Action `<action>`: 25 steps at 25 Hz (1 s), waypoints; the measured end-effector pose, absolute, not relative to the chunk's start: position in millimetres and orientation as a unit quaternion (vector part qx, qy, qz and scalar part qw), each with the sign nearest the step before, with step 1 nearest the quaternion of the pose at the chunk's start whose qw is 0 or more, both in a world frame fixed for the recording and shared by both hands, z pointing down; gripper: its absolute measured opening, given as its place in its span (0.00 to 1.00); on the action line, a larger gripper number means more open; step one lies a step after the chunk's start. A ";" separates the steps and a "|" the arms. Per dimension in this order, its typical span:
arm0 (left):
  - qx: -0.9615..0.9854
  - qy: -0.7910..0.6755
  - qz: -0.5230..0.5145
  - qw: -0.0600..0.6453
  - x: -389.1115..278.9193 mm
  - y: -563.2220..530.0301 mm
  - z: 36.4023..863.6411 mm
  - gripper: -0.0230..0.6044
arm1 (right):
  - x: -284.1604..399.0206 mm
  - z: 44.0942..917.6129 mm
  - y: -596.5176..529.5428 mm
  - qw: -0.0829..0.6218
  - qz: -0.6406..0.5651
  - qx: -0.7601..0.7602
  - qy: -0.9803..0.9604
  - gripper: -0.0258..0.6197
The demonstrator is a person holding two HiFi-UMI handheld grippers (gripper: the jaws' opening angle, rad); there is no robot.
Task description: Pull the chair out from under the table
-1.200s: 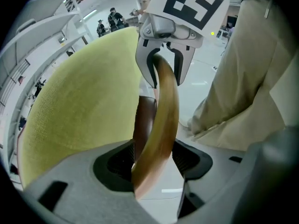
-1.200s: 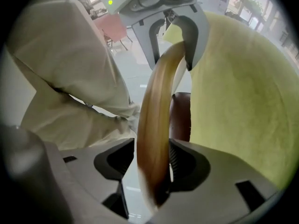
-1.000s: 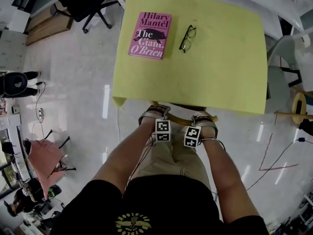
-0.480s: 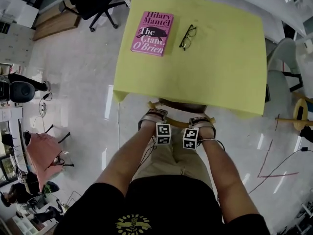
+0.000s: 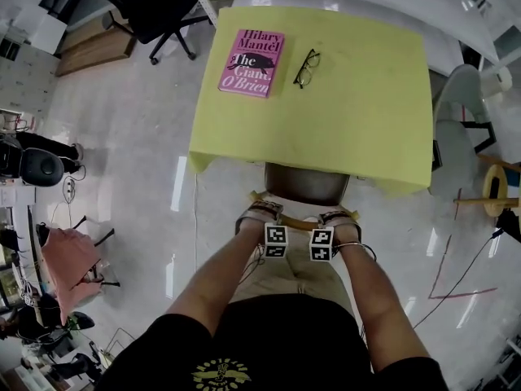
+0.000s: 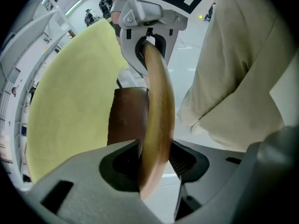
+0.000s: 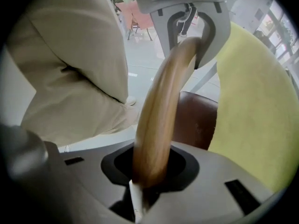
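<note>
Two tools are on the chair (image 5: 307, 184), which stands at the near edge of the bench (image 5: 370, 112), its brown seat (image 5: 319, 189) partly out from under the yellow top and its curved wooden back rail (image 5: 301, 223) on my side of the bench. The left tool (image 6: 156, 161) has just been closing and its pads bear on both faces of the rail at a fairly wide setting. The right tool (image 7: 148, 171) has also been closing and is clamped more narrowly on the same rail, beside the left. I judge the rail stiff but smooth, so liable to slip. The chair looks moderately heavy and should slide on the glossy floor (image 5: 122, 161). Hold either side of the rail's middle and draw evenly away from the bench to prevent slewing. I see no containers. The bench's far side carries a pink book (image 5: 251, 62) and glasses (image 5: 306, 68), lying loose.
</note>
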State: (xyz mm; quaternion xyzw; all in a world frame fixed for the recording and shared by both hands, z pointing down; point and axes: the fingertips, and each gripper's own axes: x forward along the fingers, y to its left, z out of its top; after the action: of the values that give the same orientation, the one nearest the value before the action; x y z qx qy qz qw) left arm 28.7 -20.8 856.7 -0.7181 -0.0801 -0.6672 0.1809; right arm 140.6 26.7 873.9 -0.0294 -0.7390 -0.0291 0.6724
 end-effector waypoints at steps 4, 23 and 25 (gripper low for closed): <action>-0.716 -0.093 -0.667 0.186 27.2 -0.9 854.0 0.32 | 137.5 870.0 49.3 0.667 -0.018 -0.025 -0.744 0.19; -0.721 -0.134 -0.657 0.173 -12.9 144.8 852.8 0.31 | 99.1 871.1 193.0 0.672 -0.009 -0.028 -0.740 0.19; -0.723 -0.137 -0.655 0.172 -14.0 154.6 852.1 0.31 | 97.6 871.4 202.7 0.672 -0.007 -0.029 -0.740 0.19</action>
State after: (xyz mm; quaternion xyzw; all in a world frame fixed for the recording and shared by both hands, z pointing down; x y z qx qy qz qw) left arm -14.0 154.6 852.1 -0.7229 -0.1374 -0.6550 0.1719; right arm 97.6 202.7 871.4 -0.0285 -0.7404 -0.0067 0.6715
